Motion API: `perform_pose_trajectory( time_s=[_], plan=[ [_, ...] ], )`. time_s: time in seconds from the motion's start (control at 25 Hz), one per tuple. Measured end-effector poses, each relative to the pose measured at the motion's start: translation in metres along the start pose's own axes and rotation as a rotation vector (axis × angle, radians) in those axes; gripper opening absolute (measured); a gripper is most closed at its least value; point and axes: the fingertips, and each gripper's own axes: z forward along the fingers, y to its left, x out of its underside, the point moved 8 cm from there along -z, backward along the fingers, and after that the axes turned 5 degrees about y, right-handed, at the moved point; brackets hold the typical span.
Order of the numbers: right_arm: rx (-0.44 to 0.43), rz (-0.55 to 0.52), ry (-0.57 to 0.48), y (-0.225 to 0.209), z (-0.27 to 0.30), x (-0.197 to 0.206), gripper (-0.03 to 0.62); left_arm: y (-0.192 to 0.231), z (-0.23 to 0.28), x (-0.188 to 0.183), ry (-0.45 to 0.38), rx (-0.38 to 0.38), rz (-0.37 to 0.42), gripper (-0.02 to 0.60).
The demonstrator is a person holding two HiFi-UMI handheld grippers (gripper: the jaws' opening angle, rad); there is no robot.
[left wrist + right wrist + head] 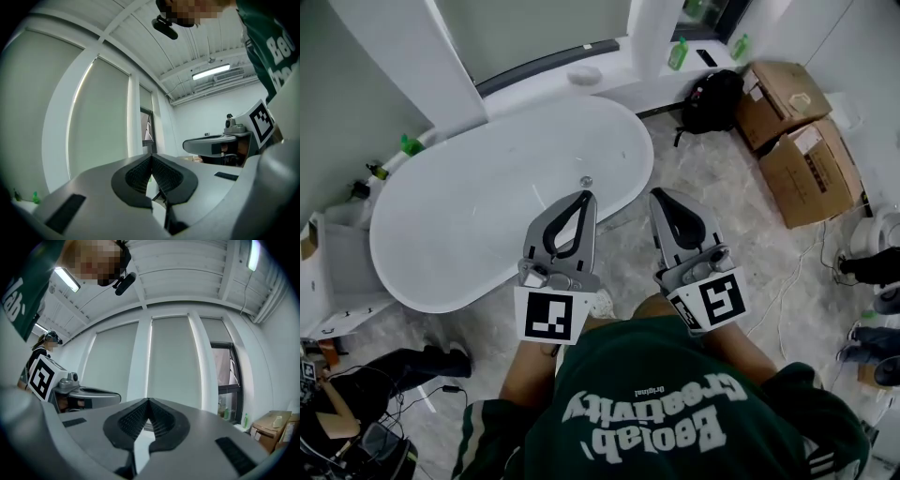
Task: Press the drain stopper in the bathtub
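**Q:** State of the tools?

**A:** The left hand-held gripper (pixel 585 196) is closed, its ribbed pads meeting at the tip with nothing between them. The right hand-held gripper (pixel 660 195) is the same, closed and empty. Both are held out in front of the person's chest. Each gripper view shows only ceiling and window blinds (pixel 168 362), so I judge that both point upward, away from the work.

**Q:** And the task's thing?

**A:** The drain stopper (pixel 586 181) sits in the floor of the white oval bathtub (pixel 487 206), toward the side nearer the person. In the head view it lies just past the left tip, but that is line of sight only. There is no contact.

**Q:** Step in hand?

**A:** In my judgement, the approach has not begun and the stopper is untouched. The next move calls for tipping one closed gripper downward, most likely the left. It must then be carried over the rim and set squarely on the stopper before pressing straight down.

**Q:** Obstructions?

**A:** The tub's near wall stands between the person and the stopper, so a lean will be needed. The tub's floor around the stopper is bare. The cardboard boxes (pixel 806 169), a black backpack (pixel 712 101) and the cables (pixel 787 281) on the floor lie well apart to the right. A green bottle (pixel 678 53) stands on the ledge behind. None of these interferes.
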Motion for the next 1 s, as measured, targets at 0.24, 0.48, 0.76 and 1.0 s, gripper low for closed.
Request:
perform_pose_trajectory(
  time_s=[0.24, 0.48, 0.76, 1.0],
  plan=[
    [0.023, 0.018, 0.016, -0.008, 0.021, 0.008, 0.011, 0.021, 0.019, 0.006, -0.001, 0.009, -0.001, 0.006],
    [0.031, 0.028, 0.015, -0.019, 0.032, 0.012, 0.011, 0.024, 0.036, 0.007, 0.009, 0.018, 0.011, 0.005],
    [0.022, 0.047, 0.033, -0.029, 0.043, 0.023, 0.011, 0.025, 0.053, 0.007, -0.021, 0.004, 0.008, 0.006],
    [-0.017, 0.078, 0.074, -0.054, 0.064, 0.037, 0.011, 0.029, 0.086, 0.009, -0.04, -0.002, 0.017, 0.006]
  ],
)
